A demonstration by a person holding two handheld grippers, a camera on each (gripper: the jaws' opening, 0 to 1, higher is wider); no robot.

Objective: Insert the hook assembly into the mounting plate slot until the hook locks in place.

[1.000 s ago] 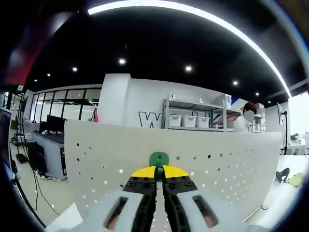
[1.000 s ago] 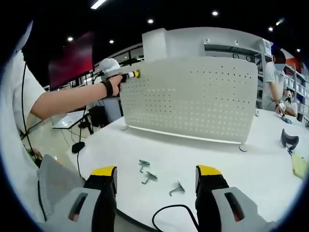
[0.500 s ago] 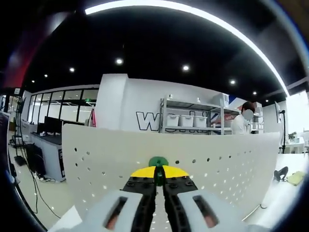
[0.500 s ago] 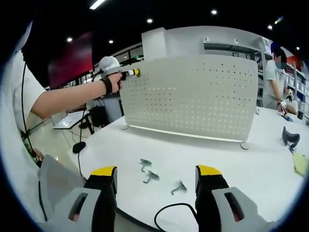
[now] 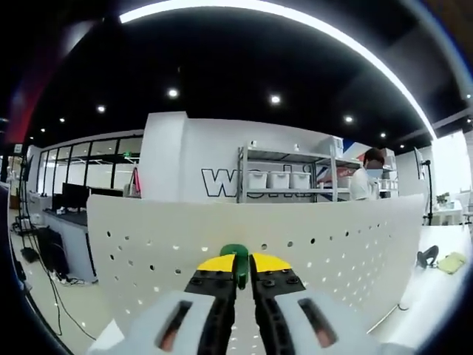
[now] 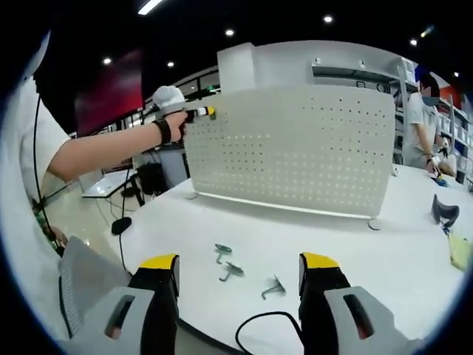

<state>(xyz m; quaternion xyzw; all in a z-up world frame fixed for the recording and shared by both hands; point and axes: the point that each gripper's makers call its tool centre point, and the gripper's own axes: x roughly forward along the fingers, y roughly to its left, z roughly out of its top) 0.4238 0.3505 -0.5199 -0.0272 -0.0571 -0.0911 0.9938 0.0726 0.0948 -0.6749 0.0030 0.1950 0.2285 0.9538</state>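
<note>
In the left gripper view my left gripper (image 5: 236,263) is shut on a green hook (image 5: 235,254), held against the upper part of the white perforated mounting plate (image 5: 332,244). The right gripper view shows that same left gripper (image 6: 205,112) at the plate's (image 6: 295,148) top left corner, held by a person's hand (image 6: 168,100). My right gripper (image 6: 238,275) stands open near the table's front edge with nothing between its jaws. Beyond it, three loose metal hooks (image 6: 230,270) lie on the white table (image 6: 332,237).
A black cable (image 6: 259,325) curls on the table between my right jaws. A dark object (image 6: 442,211) and a yellowish one (image 6: 460,251) lie at the table's right. A person (image 6: 423,122) stands behind the plate near shelving. A person's sleeve and arm (image 6: 89,151) cross the left.
The left gripper view has shifted slightly, so the green hook peeks out less above the jaws and sits lower against the plate. My right gripper has stayed put.
</note>
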